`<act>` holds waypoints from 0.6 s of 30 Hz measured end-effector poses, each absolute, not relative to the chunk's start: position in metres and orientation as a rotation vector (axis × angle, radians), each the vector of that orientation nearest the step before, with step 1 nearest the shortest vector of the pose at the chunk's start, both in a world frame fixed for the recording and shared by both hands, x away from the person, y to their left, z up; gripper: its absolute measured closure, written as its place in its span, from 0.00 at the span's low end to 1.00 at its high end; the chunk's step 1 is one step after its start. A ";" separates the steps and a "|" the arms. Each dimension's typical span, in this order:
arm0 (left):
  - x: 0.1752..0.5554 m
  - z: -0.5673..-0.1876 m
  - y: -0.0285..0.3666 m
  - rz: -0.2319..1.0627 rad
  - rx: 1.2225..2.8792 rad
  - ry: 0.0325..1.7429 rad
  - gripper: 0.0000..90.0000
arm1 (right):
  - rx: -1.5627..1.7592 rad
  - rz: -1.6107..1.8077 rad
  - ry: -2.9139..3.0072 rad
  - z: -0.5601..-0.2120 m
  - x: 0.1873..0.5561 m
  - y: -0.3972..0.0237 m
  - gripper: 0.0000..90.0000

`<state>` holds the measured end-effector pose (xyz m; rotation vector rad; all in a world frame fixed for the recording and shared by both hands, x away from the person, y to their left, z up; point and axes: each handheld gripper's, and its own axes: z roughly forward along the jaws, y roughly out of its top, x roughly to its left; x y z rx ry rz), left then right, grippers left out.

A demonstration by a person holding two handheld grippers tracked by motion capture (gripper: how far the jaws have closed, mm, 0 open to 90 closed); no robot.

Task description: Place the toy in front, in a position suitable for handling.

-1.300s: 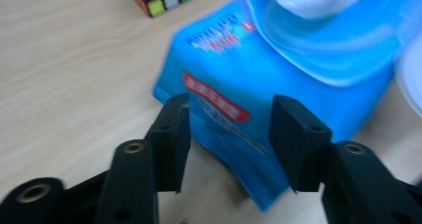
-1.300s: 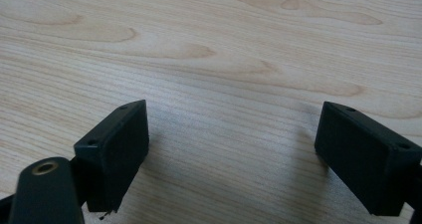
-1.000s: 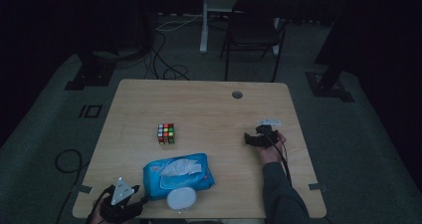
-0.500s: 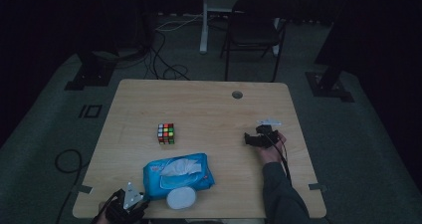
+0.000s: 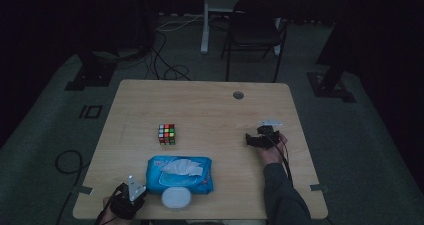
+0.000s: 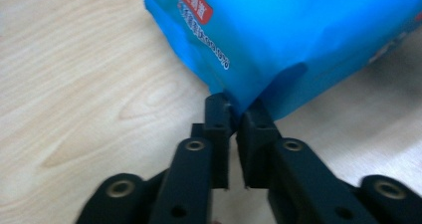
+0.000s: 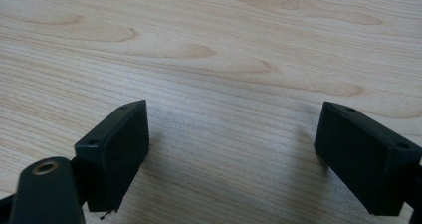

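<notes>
dim, murky high view, bright soft-focus gripper views, faint shadows

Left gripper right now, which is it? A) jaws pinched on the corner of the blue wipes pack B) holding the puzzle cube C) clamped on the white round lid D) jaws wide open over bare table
A: in the left gripper view the left gripper has just been closing, and its jaws now pinch the corner edge of the blue wipes pack, with wooden table around it.

Black jaws with brass-ringed screw holes on left gripper point(image 6: 238, 115); grey three-cornered plate on top; dark sleeve point(image 5: 282, 197) on right arm.
</notes>
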<state>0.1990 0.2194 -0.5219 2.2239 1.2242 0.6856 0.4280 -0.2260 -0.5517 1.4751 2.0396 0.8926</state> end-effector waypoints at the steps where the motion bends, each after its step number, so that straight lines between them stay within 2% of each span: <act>1: 0.201 -0.522 0.221 0.680 2.208 1.237 0.98 | 1.475 0.892 2.039 -0.552 0.428 -0.226 0.15; 18: 0.237 -0.523 0.266 0.717 2.109 1.395 1.00 | 1.465 0.897 2.047 -0.552 0.428 -0.226 0.16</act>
